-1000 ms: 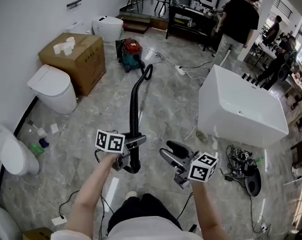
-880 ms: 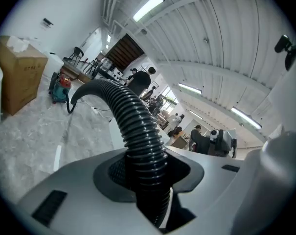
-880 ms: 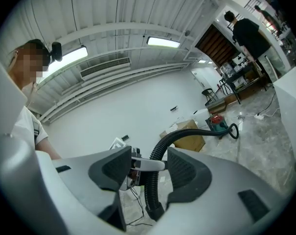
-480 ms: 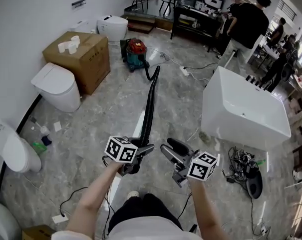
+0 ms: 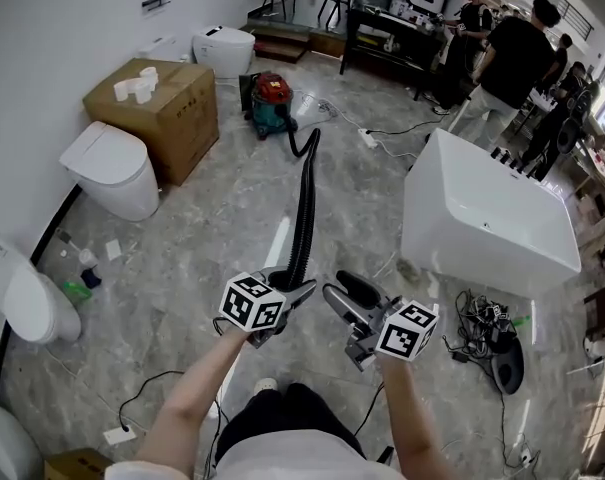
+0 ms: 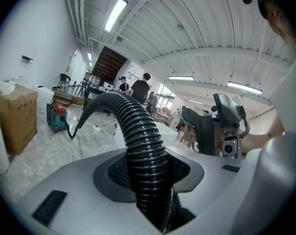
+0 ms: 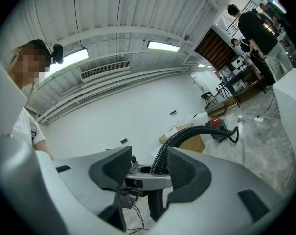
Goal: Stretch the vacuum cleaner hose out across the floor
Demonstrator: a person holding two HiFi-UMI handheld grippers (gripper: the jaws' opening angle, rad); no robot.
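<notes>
The black ribbed vacuum hose [image 5: 304,203] runs in a nearly straight line from the red and teal vacuum cleaner [image 5: 269,102] at the back of the floor to my left gripper [image 5: 287,293]. That gripper is shut on the hose's near end, and the hose [image 6: 143,146] fills the space between its jaws in the left gripper view, where the vacuum cleaner [image 6: 57,117] shows far off. My right gripper [image 5: 340,293] hovers just right of it, open and empty. In the right gripper view the hose [image 7: 187,136] arcs past its spread jaws, beyond their tips.
A white bathtub [image 5: 482,218] stands on the right. A cardboard box [image 5: 152,108] and toilets [image 5: 107,168] line the left wall. Cables [image 5: 482,328] lie on the floor at the lower right. People [image 5: 512,58] stand at the back by tables.
My left gripper has shifted right toward the right gripper and rolled. The hose has gone from a bent run to a straighter one. A person at the back has walked right.
</notes>
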